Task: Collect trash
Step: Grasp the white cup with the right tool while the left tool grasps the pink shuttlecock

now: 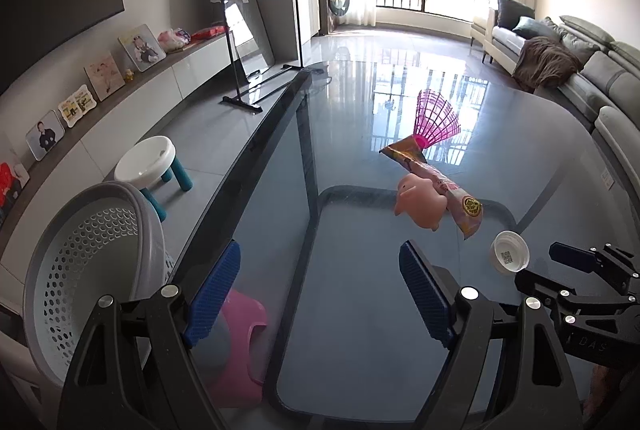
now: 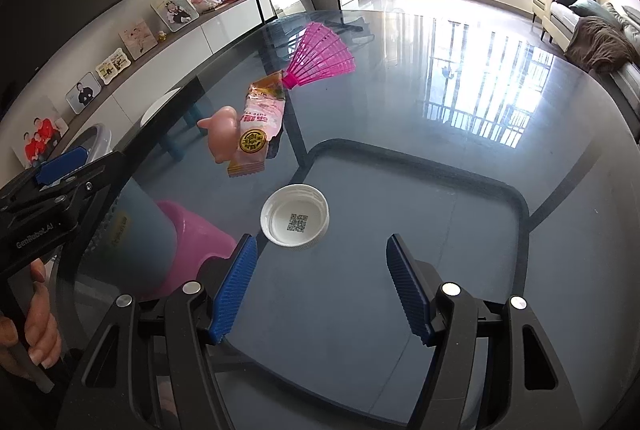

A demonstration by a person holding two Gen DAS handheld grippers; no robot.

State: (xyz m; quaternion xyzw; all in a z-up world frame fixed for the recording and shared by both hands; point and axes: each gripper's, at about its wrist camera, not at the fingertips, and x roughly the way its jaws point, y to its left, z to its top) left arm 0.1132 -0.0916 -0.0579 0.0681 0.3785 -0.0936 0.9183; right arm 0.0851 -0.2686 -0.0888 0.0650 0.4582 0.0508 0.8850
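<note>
Glass table (image 2: pixel 460 157) in a sunlit living room; both grippers (image 1: pixel 320 294) (image 2: pixel 320 286) gape wide, empty.

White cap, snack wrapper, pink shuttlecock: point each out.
White cap (image 2: pixel 295 222): right wrist view, on its inner face beside the printed code.
Snack wrapper (image 2: pixel 260 117): right wrist view, mid-panel above the round seal.
Pink shuttlecock (image 1: pixel 436 115): left wrist view, on its mesh skirt.

"GenRobot.AI" on the left claw (image 2: pixel 60 165); cap (image 2: pixel 295 220) bears a QR code.
</note>
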